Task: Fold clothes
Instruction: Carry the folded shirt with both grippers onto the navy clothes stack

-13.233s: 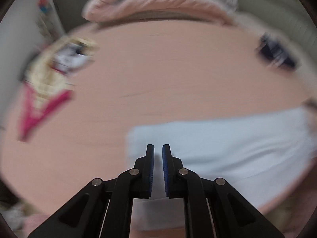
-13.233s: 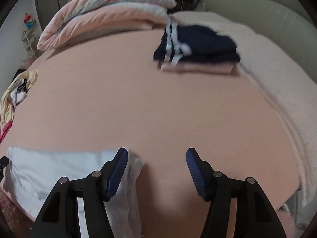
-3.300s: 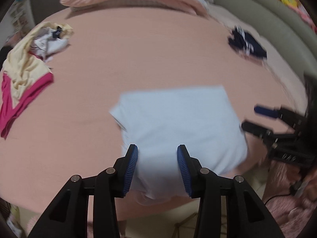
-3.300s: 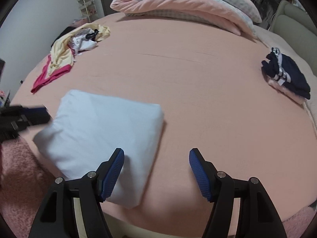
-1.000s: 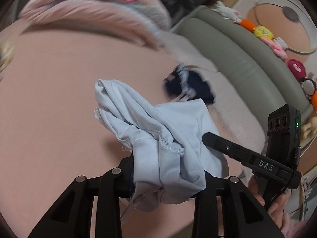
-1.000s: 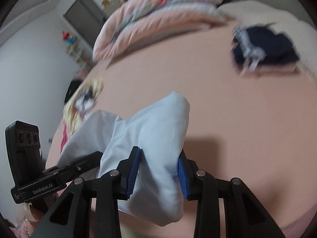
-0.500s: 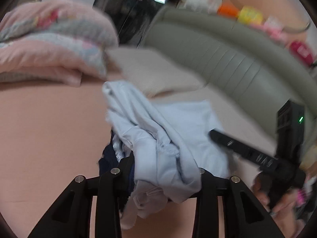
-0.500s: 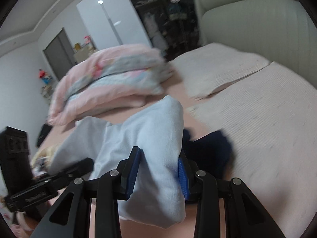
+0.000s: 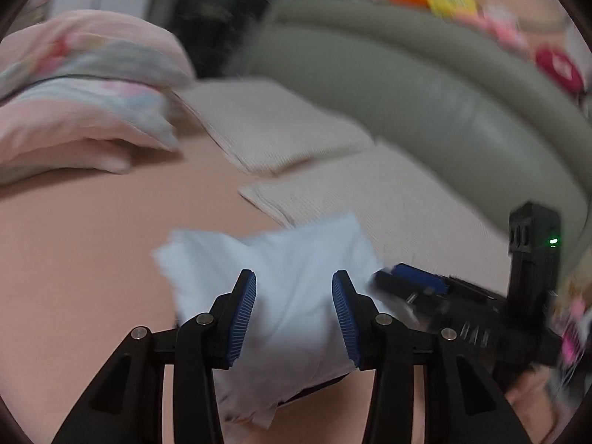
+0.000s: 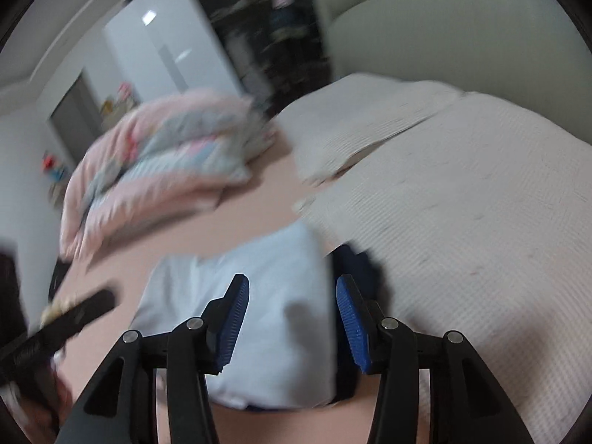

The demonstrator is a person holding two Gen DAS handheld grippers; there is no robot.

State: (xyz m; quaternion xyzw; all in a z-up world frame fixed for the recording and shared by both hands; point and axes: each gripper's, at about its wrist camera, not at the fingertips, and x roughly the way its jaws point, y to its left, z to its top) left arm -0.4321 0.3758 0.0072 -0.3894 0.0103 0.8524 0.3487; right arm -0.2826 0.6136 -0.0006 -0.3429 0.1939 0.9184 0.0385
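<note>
Pink bed (image 9: pixel 92 229) with rolled quilt (image 9: pixel 85 92), beige blanket (image 10: pixel 462 203), dark clothes (image 10: pixel 355 259) under pale-blue garment (image 9: pixel 292 277)

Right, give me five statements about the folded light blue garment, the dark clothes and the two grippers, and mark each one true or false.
1. The folded light blue garment lies on top of the dark navy clothes. True.
2. The right gripper is clamped on the garment. False: its jaws are opening and the pads stand clear of the cloth.
3. The left gripper has its pads apart, the garment showing between them. True; its jaws are opening.
4. The garment hangs in the air above the bed. False: it rests on the pile.
5. The pink quilt covers the navy clothes. False: it lies farther back on the pink sheet.
</note>
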